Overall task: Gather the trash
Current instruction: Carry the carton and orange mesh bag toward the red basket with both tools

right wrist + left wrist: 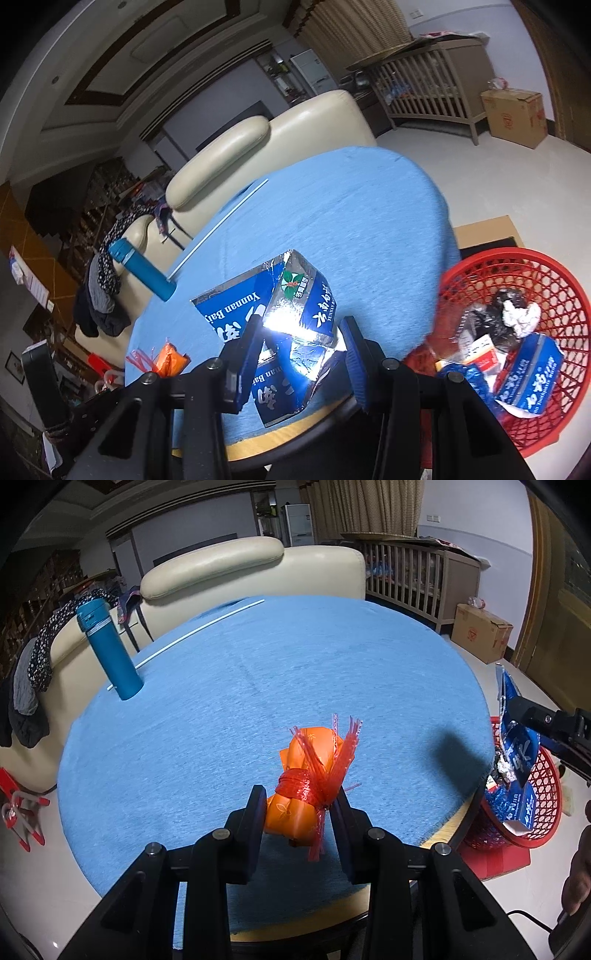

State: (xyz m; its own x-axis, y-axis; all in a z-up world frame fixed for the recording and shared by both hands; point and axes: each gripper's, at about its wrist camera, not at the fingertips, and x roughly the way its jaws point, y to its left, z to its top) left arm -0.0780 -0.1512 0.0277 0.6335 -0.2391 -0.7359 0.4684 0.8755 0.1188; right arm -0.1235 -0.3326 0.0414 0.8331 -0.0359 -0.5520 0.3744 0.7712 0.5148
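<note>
My left gripper [300, 805] is shut on an orange bag wrapped in red netting [308, 786], held just above the blue tablecloth [258, 672]. The same bundle [168, 358] shows at the lower left of the right wrist view. My right gripper [301, 341] is shut on a torn blue and silver carton [284, 321], near the table's right edge. From the left wrist view that carton [517, 746] hangs over a red basket [546, 794]. The red basket [546, 280] stands on the floor to the right and holds several pieces of trash.
A blue flask [107, 650] stands near the table's far left edge, beside a thin white rod [199, 629]. A cream sofa [229, 568] sits behind the table. A cardboard box [480, 631] and a wooden crib [413, 576] stand at the back right.
</note>
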